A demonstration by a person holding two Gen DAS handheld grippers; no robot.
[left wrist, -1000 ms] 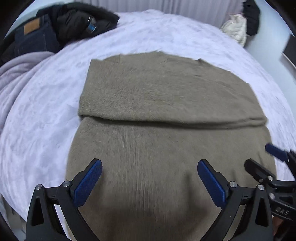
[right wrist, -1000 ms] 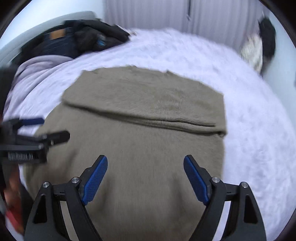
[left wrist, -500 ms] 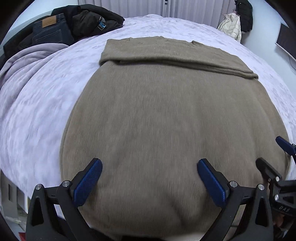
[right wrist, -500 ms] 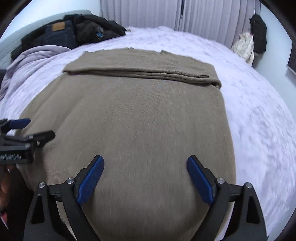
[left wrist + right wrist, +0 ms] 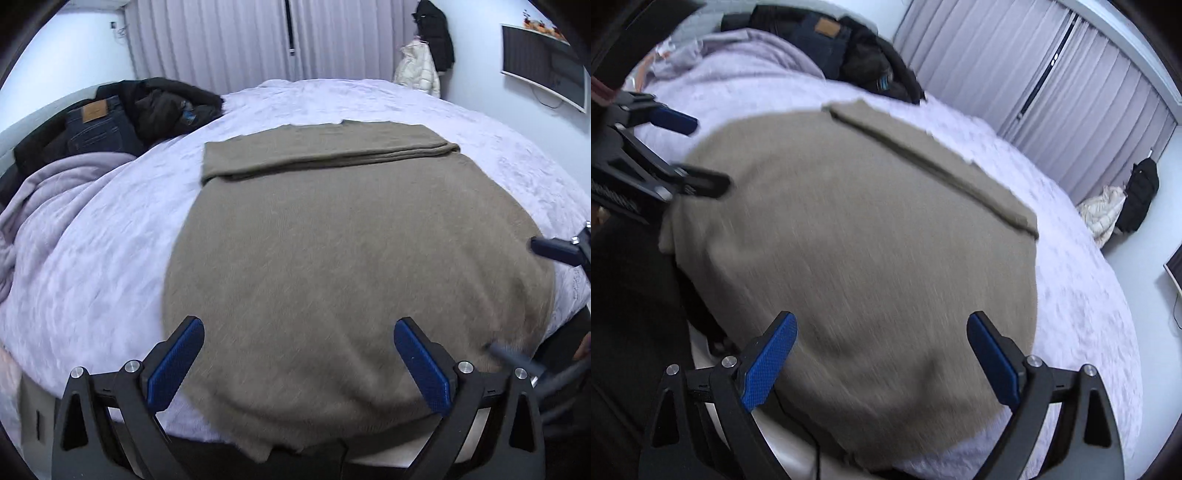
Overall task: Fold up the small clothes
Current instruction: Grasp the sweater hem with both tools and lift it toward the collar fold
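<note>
Sweater (image 5: 351,240): flat on bed (image 5: 110,240), frame centre, near hem overhanging | left tool (image 5: 299,365), right tool (image 5: 882,362): released, empty | Risk: sweater slides off bed; grabbing one layer skews fold.

No text can be read; the tan leather patch (image 5: 95,112) on the jeans (image 5: 98,131), far beyond the left fingers, is illegible.

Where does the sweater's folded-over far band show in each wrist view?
Left wrist: folded band runs across upper centre, nearly level.
Right wrist: folded band slants from upper centre down to the right.
Shared landmark: jeans with a tan patch, beyond the band's left end.
</note>
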